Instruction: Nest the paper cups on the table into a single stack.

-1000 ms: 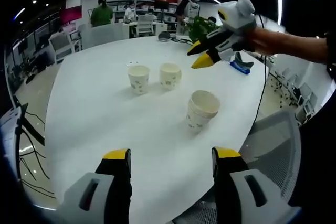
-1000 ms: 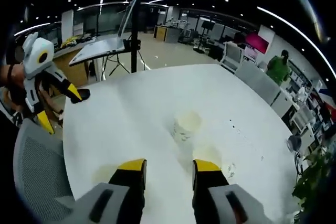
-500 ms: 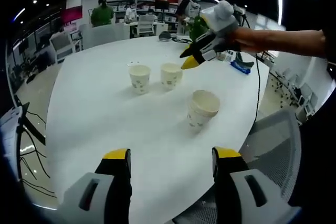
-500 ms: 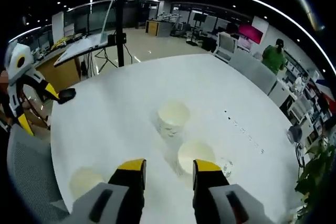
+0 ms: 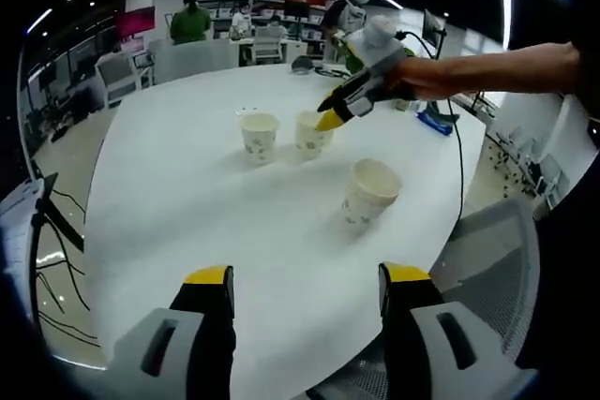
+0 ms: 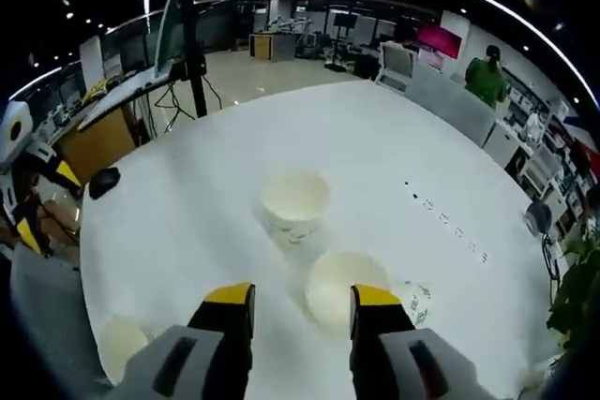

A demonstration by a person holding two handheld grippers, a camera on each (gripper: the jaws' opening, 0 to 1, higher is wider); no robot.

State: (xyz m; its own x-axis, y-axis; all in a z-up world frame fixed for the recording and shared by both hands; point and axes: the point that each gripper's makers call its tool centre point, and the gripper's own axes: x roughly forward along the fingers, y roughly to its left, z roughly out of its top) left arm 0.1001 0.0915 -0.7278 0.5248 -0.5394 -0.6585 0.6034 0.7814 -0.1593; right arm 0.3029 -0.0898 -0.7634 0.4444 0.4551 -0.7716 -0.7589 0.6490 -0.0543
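Reaching over the round white table (image 5: 187,194), the right gripper (image 5: 330,117) comes in at the rim of one of three cup positions. Left to right in the left gripper view: a single paper cup (image 5: 259,136), the target cup (image 5: 310,132) just beside it, then a nested pair (image 5: 369,192) nearer the edge, well apart from both. Paper cups look light, thin-walled and easy to crush or tip, so the best hold is probably a gentle pinch on the rim wall. Left gripper (image 5: 305,278) hangs back near the table edge, jaws wide apart, holding nothing. In the right gripper view the right gripper's jaws are apart, straddling the target cup's mouth (image 6: 339,286), not yet closed on it; contact can't be judged.
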